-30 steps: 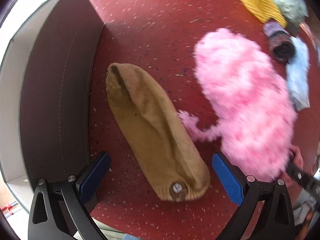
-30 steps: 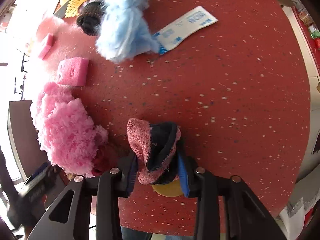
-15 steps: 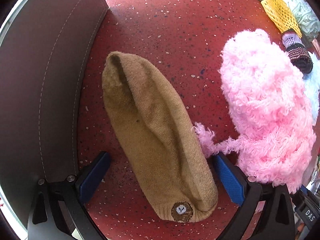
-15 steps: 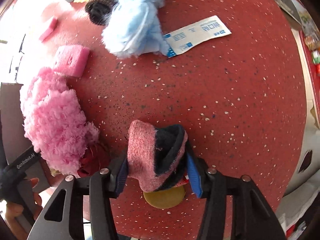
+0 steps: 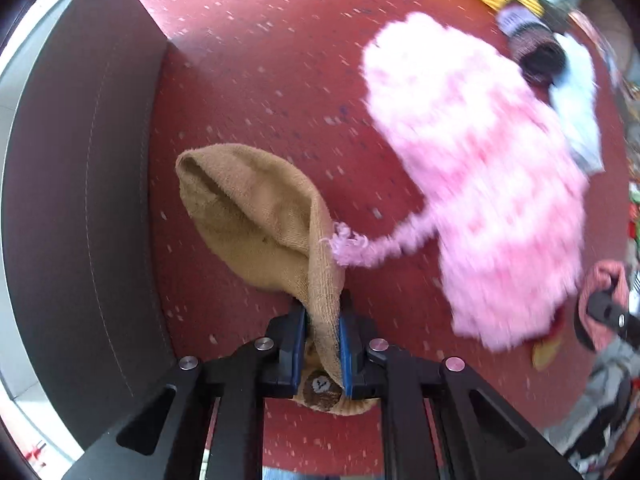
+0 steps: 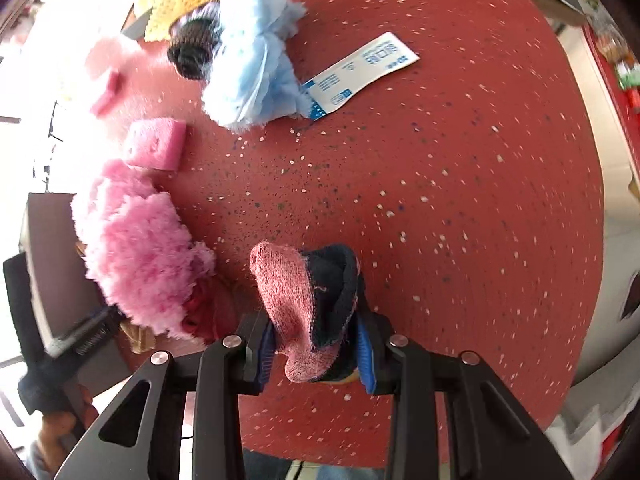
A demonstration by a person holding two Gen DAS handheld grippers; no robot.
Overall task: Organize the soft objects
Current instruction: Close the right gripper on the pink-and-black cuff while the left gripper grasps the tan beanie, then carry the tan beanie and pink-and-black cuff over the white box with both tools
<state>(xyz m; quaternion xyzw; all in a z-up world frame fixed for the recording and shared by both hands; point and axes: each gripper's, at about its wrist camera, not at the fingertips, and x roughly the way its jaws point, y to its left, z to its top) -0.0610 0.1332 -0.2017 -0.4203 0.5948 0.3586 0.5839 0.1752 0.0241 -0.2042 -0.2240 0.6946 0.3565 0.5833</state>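
Observation:
My left gripper (image 5: 322, 340) is shut on a tan knit sock (image 5: 256, 224) with a brown round patch; the sock's open end stands up off the red table. A fluffy pink item (image 5: 480, 168) lies just to its right, a fuzzy strand touching the sock. My right gripper (image 6: 316, 344) is shut on a pink and navy sock (image 6: 312, 300), held above the table. The fluffy pink item (image 6: 136, 248) shows to its left in the right wrist view.
A dark grey box (image 5: 80, 184) stands along the left. Far side: pink sponge (image 6: 156, 148), light blue fluffy cloth (image 6: 256, 64), dark striped sock (image 6: 192, 44), yellow mesh item (image 6: 184, 0), white and blue packet (image 6: 360, 72). A yellow disc (image 5: 546, 350) lies near the pink item.
My left gripper has closed on the tan sock and bunched it up. My right gripper still holds the pink and navy sock and has shifted slightly.

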